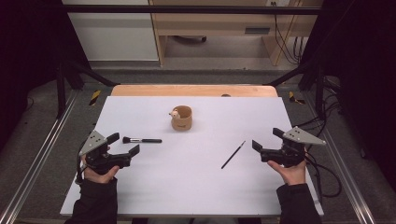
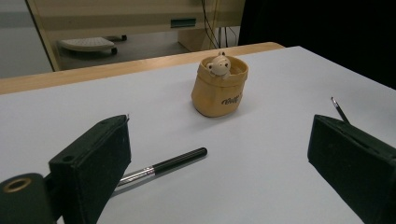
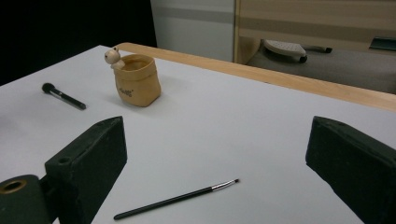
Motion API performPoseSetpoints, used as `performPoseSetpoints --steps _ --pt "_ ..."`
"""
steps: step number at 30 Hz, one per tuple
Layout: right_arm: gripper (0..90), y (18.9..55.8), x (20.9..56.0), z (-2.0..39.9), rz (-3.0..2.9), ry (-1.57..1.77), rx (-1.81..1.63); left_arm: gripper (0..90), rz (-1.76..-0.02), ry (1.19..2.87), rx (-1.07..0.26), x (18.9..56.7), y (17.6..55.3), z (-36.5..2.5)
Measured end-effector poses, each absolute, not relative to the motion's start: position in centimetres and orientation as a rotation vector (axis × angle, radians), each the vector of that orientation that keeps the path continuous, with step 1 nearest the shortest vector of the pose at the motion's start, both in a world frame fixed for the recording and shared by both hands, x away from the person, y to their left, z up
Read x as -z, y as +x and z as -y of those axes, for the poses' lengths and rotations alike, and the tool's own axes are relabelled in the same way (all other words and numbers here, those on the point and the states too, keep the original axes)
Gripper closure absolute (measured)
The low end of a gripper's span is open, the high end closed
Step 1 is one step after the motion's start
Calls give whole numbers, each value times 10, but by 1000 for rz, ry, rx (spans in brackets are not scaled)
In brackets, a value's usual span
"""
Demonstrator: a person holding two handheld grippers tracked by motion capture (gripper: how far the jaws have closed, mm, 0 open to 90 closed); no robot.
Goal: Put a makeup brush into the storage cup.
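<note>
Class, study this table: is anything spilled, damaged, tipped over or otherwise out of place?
Nothing stands out. The tan pouch-shaped holder stands upright, unspilled. The powder brush and the thin liner brush lie flat and apart on the white tabletop, outside the holder, each near an open gripper: left gripper, right gripper.

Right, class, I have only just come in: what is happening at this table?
A person sits at a white table with a claw in each hand, both open and holding nothing. The left claw rests near a makeup brush lying flat. The right claw rests near a thin brush, also lying flat. Between them, farther back, a small tan pot with a little figure on its rim stands upright. Neither brush is touched yet.
</note>
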State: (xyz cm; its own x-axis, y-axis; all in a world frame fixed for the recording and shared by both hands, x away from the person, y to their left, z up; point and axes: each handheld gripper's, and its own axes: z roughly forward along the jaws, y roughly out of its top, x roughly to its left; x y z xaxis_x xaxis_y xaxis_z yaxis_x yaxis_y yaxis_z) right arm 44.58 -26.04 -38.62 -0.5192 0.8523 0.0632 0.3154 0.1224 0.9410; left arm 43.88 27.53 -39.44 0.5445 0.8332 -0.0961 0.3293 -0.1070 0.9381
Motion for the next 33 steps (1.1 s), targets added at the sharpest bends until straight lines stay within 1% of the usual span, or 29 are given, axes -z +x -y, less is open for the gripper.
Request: performPoseSetpoints --steps 12,33 --pt "58 445 385 258 -1916 1132 -1379 50 -1000 1695 -580 398 438 -276" --pt "69 451 394 233 -1973 1165 -1342 52 -992 1719 -584 402 440 -273"
